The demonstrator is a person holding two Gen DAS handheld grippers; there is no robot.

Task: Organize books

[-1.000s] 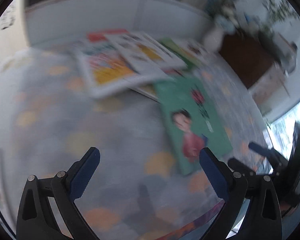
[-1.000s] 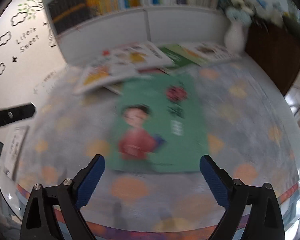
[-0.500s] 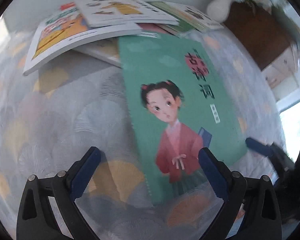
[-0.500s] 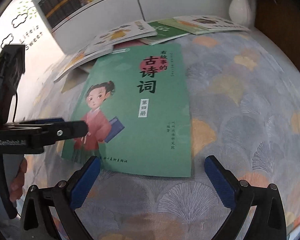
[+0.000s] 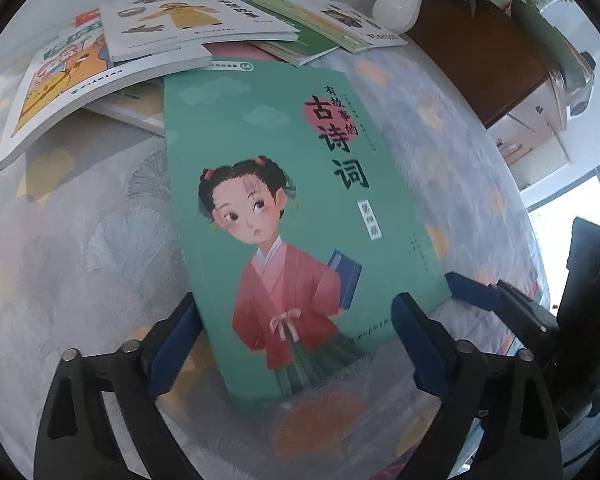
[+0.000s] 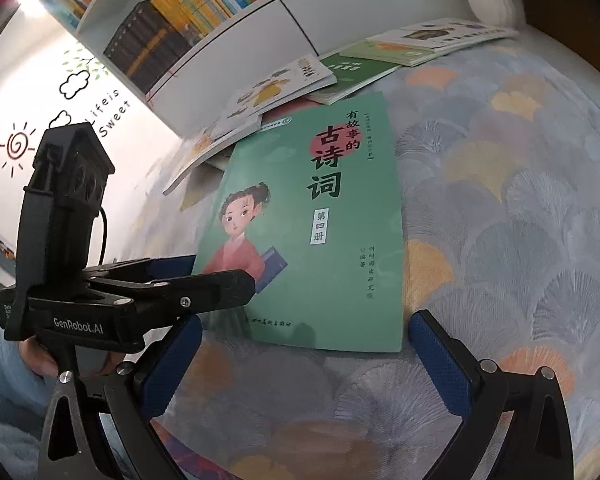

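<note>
A green picture book (image 5: 300,216), its cover showing a girl in a red robe beside large Chinese characters, lies flat on the fan-patterned tablecloth (image 5: 92,240) and fills the middle of the left wrist view. The left gripper (image 5: 296,344) is spread wide, its blue pads (image 5: 418,344) standing to either side of the book's near corner; whether either pad touches the cover cannot be told. At the right edge of that view the right gripper (image 5: 484,296) reaches in beside the book's lower right corner. In the right wrist view the same green book (image 6: 332,232) sits in the centre of the frame, and the right gripper (image 6: 304,364) is released, fingers wide apart, just short of the book's near edge with nothing between them. The left gripper (image 6: 204,280) crosses the lower left of that frame, its black finger lying over the book's lower left corner. Along the upper part of both views a loose pile of other books overlaps: a white-covered one (image 5: 188,20) on top, a yellow-and-white one (image 5: 60,88) at upper left, and green and white ones (image 6: 400,52) toward upper right. A white vase (image 5: 400,0) stands at the top, and a bookshelf (image 6: 204,12) fills the upper left of the right wrist view.
</note>
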